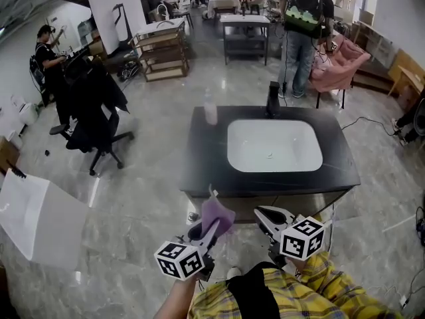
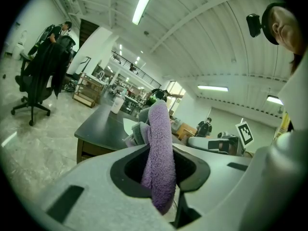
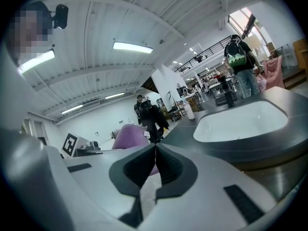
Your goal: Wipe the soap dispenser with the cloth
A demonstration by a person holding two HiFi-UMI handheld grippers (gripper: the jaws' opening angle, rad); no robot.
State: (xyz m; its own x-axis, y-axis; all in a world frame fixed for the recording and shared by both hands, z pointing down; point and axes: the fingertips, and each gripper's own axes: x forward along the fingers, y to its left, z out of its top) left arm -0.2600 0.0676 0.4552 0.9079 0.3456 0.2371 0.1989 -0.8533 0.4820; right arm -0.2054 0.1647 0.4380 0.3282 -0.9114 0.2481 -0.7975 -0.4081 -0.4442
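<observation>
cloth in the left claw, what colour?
Purple cloth, clearest in the left gripper view, pinched in the left claw.

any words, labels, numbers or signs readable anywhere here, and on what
No readable text in any view.
Left cube and right cube: black-and-white square marker patterns only, no letters or digits.
Soap dispenser: any label is too small to read.

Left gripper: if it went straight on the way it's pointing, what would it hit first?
Most likely the near front edge of the black counter, with the purple cloth in the left gripper arriving first; depth is hard to judge.
</observation>
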